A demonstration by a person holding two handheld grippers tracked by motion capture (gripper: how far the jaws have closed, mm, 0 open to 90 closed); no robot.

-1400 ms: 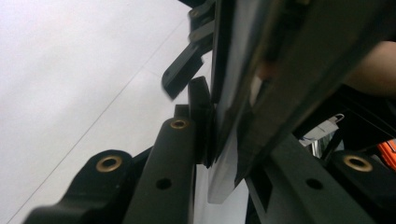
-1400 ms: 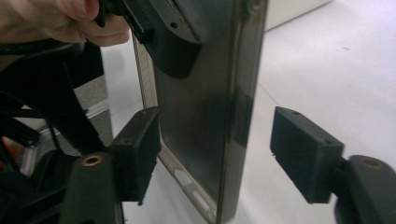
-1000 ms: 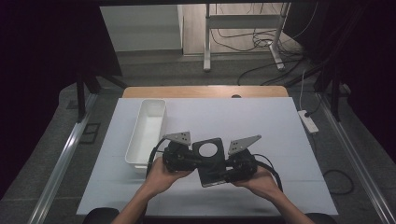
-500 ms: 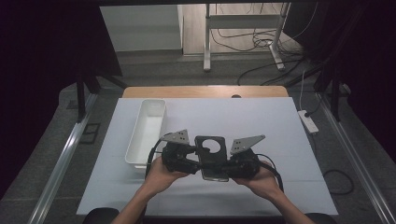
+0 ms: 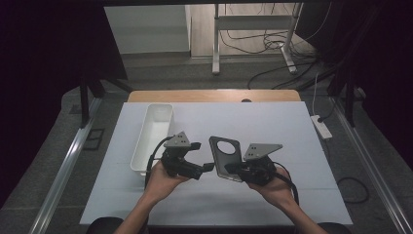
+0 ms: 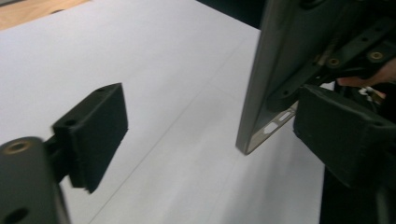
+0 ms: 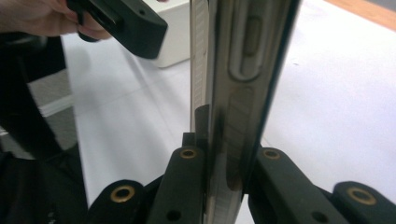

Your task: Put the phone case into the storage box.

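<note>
A dark flat plate with a round hole [image 5: 225, 157] is held on edge above the white table [image 5: 272, 122], leaning slightly. My right gripper [image 5: 234, 168] is shut on its lower edge. In the right gripper view the plate's [image 7: 238, 70] thin metallic edge rises between the two jaws of the right gripper [image 7: 224, 177]. My left gripper [image 5: 202, 157] is open just left of the plate and does not touch it. In the left gripper view the left gripper's [image 6: 217, 135] pads stand wide apart, with the plate [image 6: 266, 70] beyond them at the right.
A long white tray [image 5: 152, 136] lies at the table's left, just beyond my left hand. A wooden strip [image 5: 214, 95] runs along the table's far edge. A power strip [image 5: 321, 126] lies off its right side. Cables trail from both grippers.
The left gripper has let go of the plate and drawn away to the left. The right gripper has kept hold and tipped the plate more upright.
</note>
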